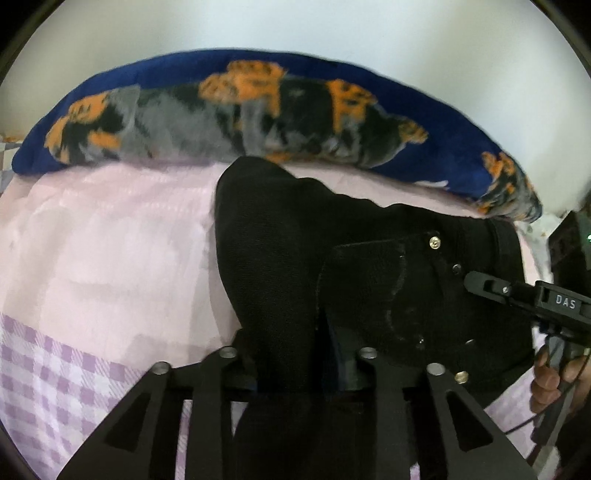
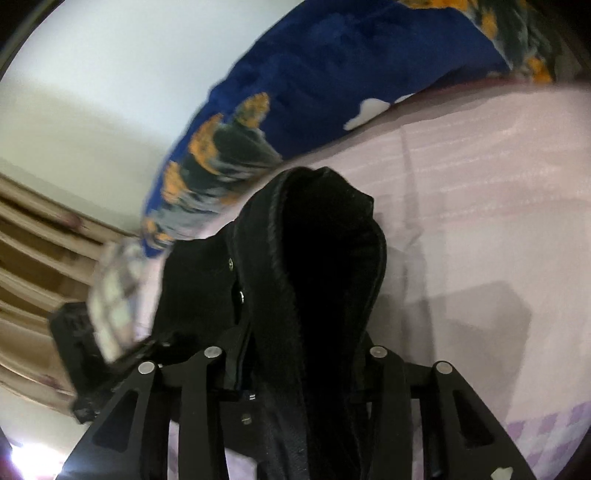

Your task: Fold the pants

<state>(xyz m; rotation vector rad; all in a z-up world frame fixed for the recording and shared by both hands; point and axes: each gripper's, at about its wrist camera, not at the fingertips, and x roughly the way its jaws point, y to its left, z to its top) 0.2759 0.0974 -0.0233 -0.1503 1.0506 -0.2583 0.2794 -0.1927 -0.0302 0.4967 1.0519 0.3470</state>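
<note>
Left wrist view: left hand-held gripper (image 1: pixel 295 354) closed on black pants (image 1: pixel 280 251), bunched at 12 o'clock over the pink bed sheet (image 1: pixel 110 240). Right hand-held gripper (image 2: pixel 295 354) likewise clamps fabric. Advice: lift both evenly, keep edges aligned, lay flat.

- pants (image 1: pixel 280 258): black, with small silver and brass rivets
- sheet (image 1: pixel 110 251): pale pink, with a lilac-and-white check band
- blanket (image 1: pixel 258 110): dark blue, with orange, grey and black patches
- wall (image 1: pixel 295 26): white
</note>
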